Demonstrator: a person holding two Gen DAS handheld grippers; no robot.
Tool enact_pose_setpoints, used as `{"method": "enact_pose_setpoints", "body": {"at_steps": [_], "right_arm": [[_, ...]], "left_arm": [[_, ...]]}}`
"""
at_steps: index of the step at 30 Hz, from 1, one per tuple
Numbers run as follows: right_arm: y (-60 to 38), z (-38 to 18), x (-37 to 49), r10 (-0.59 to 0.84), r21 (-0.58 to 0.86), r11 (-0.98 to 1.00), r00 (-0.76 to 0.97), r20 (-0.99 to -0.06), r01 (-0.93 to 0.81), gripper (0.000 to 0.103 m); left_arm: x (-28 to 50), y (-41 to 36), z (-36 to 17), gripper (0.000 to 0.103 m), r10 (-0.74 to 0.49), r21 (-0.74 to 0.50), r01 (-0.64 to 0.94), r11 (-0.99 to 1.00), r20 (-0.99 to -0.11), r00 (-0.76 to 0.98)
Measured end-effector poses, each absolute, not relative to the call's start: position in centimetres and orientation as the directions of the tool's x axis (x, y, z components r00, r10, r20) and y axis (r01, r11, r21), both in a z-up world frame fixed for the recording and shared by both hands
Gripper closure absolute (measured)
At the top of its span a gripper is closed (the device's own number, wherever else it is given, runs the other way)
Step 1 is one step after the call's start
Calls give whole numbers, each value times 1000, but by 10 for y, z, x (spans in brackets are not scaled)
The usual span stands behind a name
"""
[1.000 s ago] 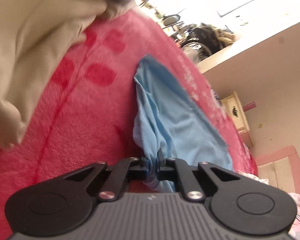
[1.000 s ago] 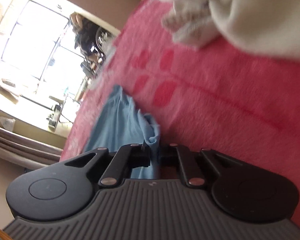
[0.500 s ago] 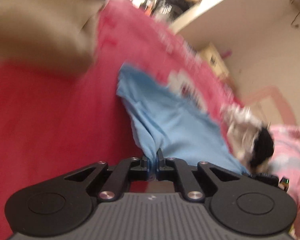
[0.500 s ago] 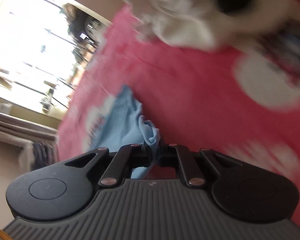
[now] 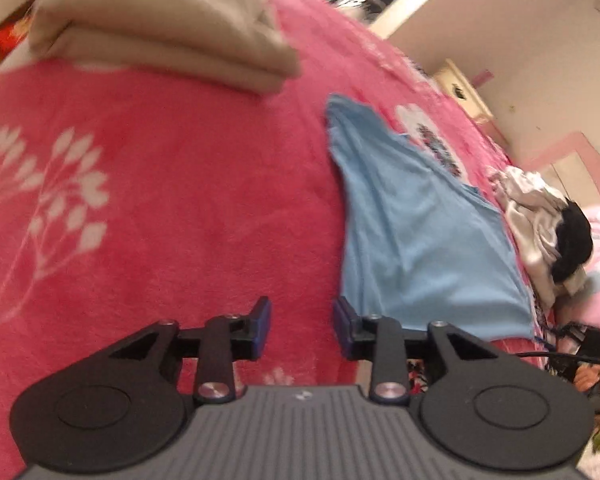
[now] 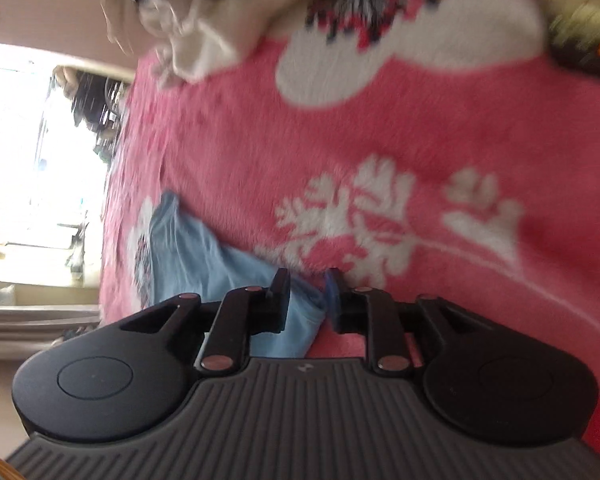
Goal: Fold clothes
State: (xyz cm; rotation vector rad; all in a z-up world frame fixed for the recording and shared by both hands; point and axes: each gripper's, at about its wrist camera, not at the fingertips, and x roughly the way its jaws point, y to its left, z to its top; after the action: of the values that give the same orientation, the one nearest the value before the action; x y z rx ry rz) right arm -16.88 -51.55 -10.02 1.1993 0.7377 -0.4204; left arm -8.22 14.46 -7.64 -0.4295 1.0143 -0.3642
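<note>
The light blue garment (image 5: 416, 236) is seen spread flat on the pink fleece blanket (image 5: 188, 200), which is patterned with white leaf sprigs; in the left wrist view the cloth is laid out ahead and to the right of the left gripper (image 5: 302, 328), tapering to a narrow point at its far end. The left gripper's jaws are held apart, with only pink blanket seen between the blue-padded fingertips (image 5: 262, 322); the nearest edge of the garment is found just beside the right-hand finger, and whether it is touched cannot be told.

In the right wrist view the right gripper (image 6: 306, 300) is likewise held with its jaws parted; a near corner of the same garment (image 6: 204, 264) is seen running under the left-hand finger and into the gap, yet it is not pinched; the cloth is laid loose on the blanket (image 6: 380, 120).

A folded beige garment (image 5: 164, 28) is set on the blanket at the far left of the left wrist view, well apart from the blue one. A rumpled heap of white and black clothes (image 5: 548, 232) is piled just beyond the blue garment's right edge; the same heap (image 6: 188, 16) is blurred at the top of the right wrist view. A bright window (image 6: 24, 160) is shown at that view's left edge.
</note>
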Motion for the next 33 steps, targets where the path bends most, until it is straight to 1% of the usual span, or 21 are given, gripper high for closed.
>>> {"method": "enact_pose_setpoints", "body": {"at_steps": [3, 7, 8, 11, 12, 13, 15, 16, 17, 18, 19, 20, 21, 22, 25, 27, 29, 30, 31, 32, 33], "right_arm": [[-491, -76, -156, 30, 668, 448, 736, -676, 594, 82], [-457, -43, -139, 34, 576, 664, 749, -661, 478, 82], [-446, -38, -129, 43, 543, 715, 748, -663, 440, 80], [-416, -38, -98, 65, 403, 844, 679, -731, 353, 72], [-411, -44, -87, 99, 389, 862, 645, -758, 326, 71], [-407, -51, -76, 137, 384, 874, 606, -784, 299, 71], [-424, -59, -79, 101, 389, 838, 591, -800, 384, 71], [-434, -63, -81, 78, 391, 813, 585, -807, 431, 72], [-443, -67, -83, 56, 392, 787, 578, -814, 477, 75], [-453, -71, -86, 34, 393, 758, 569, -822, 521, 75], [-463, -75, -88, 13, 392, 726, 559, -829, 565, 75], [-472, -79, -90, -8, 391, 693, 548, -836, 606, 74], [-475, -76, -93, -38, 384, 683, 555, -831, 622, 71], [-476, -72, -96, -70, 376, 677, 563, -823, 633, 71], [-466, -66, -89, 15, 495, 671, 656, -755, 553, 71], [-448, -64, -74, 86, 527, 707, 683, -725, 471, 70], [-435, -72, -55, 163, 552, 726, 677, -717, 410, 68], [-432, -79, -47, 174, 551, 727, 665, -726, 410, 68], [-431, -86, -43, 153, 531, 730, 654, -741, 431, 68], [-433, -93, -42, 103, 488, 739, 638, -763, 464, 73], [-437, -94, -44, 69, 469, 739, 638, -767, 484, 83]], "left_arm": [[-75, 125, -73, 62, -490, -473, 167, 865, -724, 485], [-55, 91, -74, 62, -502, -439, 245, 864, -720, 480], [-50, 83, -74, 62, -505, -430, 265, 863, -719, 478], [-35, 57, -75, 62, -514, -402, 323, 857, -716, 473], [-30, 49, -75, 62, -516, -392, 342, 854, -715, 471], [-28, 48, -80, 63, -502, -380, 334, 863, -727, 469], [-25, 52, -90, 72, -482, -369, 317, 874, -742, 467], [-25, 57, -90, 72, -487, -379, 311, 872, -737, 468], [-26, 63, -88, 71, -491, -390, 301, 870, -733, 470], [-27, 69, -84, 67, -482, -386, 290, 876, -731, 483], [-29, 74, -80, 65, -469, -378, 278, 883, -729, 498], [-29, 76, -76, 63, -465, -374, 277, 885, -725, 508], [-29, 77, -72, 62, -468, -373, 282, 884, -717, 517], [-30, 78, -68, 62, -479, -375, 298, 878, -706, 522], [-22, 69, -62, 61, -511, -373, 353, 858, -684, 521], [-11, 58, -67, 60, -517, -367, 371, 853, -687, 510], [0, 51, -77, 60, -488, -336, 364, 869, -705, 515], [6, 52, -84, 66, -445, -303, 335, 892, -723, 529], [13, 58, -90, 74, -424, -305, 300, 904, -729, 537], [18, 66, -92, 80, -435, -339, 272, 900, -724, 535], [20, 71, -89, 79, -431, -347, 255, 902, -720, 544]]}}
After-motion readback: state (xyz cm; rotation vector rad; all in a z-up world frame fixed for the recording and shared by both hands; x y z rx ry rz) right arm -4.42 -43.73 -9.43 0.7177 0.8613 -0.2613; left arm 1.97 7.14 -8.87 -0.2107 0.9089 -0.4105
